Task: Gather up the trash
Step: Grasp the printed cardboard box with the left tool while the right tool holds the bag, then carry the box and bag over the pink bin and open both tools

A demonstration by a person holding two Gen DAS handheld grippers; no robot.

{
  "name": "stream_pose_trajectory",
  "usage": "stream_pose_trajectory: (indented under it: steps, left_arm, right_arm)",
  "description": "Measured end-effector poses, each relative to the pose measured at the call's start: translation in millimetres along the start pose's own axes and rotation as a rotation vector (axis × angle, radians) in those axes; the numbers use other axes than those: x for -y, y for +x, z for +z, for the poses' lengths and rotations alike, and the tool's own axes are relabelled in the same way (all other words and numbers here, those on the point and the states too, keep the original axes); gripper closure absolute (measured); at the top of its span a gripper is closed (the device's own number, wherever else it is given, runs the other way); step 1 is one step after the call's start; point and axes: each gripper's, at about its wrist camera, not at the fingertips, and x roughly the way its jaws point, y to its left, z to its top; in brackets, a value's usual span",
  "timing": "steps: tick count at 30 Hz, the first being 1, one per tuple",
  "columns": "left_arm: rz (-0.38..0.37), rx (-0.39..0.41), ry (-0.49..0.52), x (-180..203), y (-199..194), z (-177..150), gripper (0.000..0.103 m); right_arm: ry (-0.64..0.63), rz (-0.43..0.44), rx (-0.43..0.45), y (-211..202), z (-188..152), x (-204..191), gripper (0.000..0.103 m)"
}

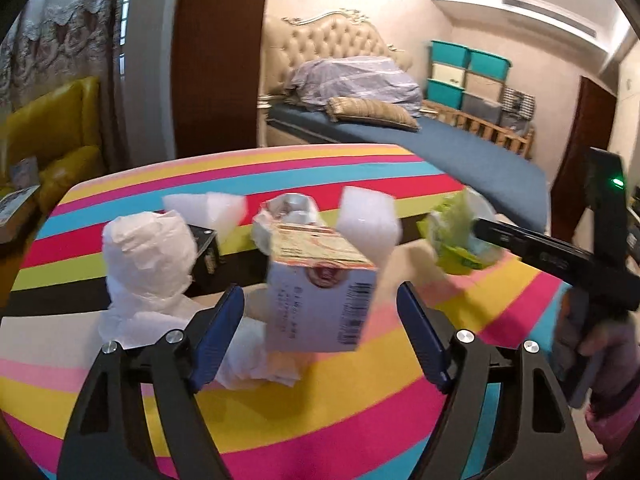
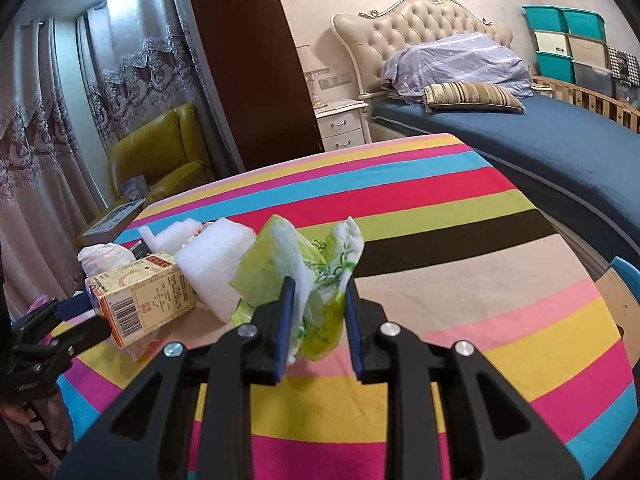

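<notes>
Right claw (image 2: 316,316) pinches the soft, light green bag (image 2: 304,272); left claw (image 1: 320,332), spread, straddles the stiff light carton (image 1: 320,300), best gripped across its flat sides

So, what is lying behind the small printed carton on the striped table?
Behind the carton stand two white foam blocks, crumpled foil-like packaging and a dark little box. The carton hides whatever lies directly behind its base.

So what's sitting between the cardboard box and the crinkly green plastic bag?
A chunky white foam block stands between the printed cardboard box and the green plastic bag, clearest in the right wrist view.
</notes>
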Motion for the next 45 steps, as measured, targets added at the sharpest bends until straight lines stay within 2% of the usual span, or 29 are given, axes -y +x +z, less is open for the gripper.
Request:
stream_pose_trajectory:
  steps: [3,6,8,9,10,14,21,29,36,39,45]
  left_arm:
    - [0.004,-0.019,-0.042,-7.4,10.4,5.0,0.029]
    - [0.03,-0.026,-0.019,-2.8,19.2,10.0,0.029]
    - [0.027,-0.027,0.001,1.9,20.4,10.4,0.041]
    - [0.019,-0.037,0.014,5.5,22.0,10.1,0.051]
    - [0.021,-0.042,0.025,8.5,22.4,9.4,0.055]
    - [0.03,0.0,0.048,16.6,11.1,-0.1,0.056]
    - [0.048,0.08,-0.001,9.5,-24.1,-20.6,0.056]
    - [0.142,0.158,0.044,11.3,-61.7,-40.7,0.056]
    - [0.19,0.239,0.008,-4.2,-105.5,-45.1,0.056]
    - [0.233,0.265,-0.006,-16.2,-126.1,-49.5,0.056]
    - [0.288,0.277,-0.018,-29.1,-158.2,-65.4,0.056]
  right_arm:
    - [-0.008,0.002,-0.006,0.0,-1.7,-0.5,0.079]
    - [-0.016,0.003,-0.013,0.0,-5.2,-1.2,0.079]
    - [-0.02,0.004,-0.017,0.5,-7.9,-2.4,0.079]
    - [-0.023,0.005,-0.02,0.4,-7.8,-1.0,0.079]
    - [-0.027,0.006,-0.02,-0.4,-9.0,-1.3,0.079]
    - [-0.053,0.014,-0.019,-4.5,-12.6,-6.9,0.079]
    - [-0.108,0.052,-0.003,-15.8,-19.6,-21.1,0.079]
    - [-0.193,0.114,0.02,-32.5,-31.1,-50.5,0.079]
    - [-0.268,0.201,0.074,-54.4,-29.5,-82.9,0.079]
    - [-0.295,0.225,0.082,-58.9,-29.3,-96.6,0.079]
    - [-0.351,0.293,0.086,-66.2,-30.8,-130.0,0.079]
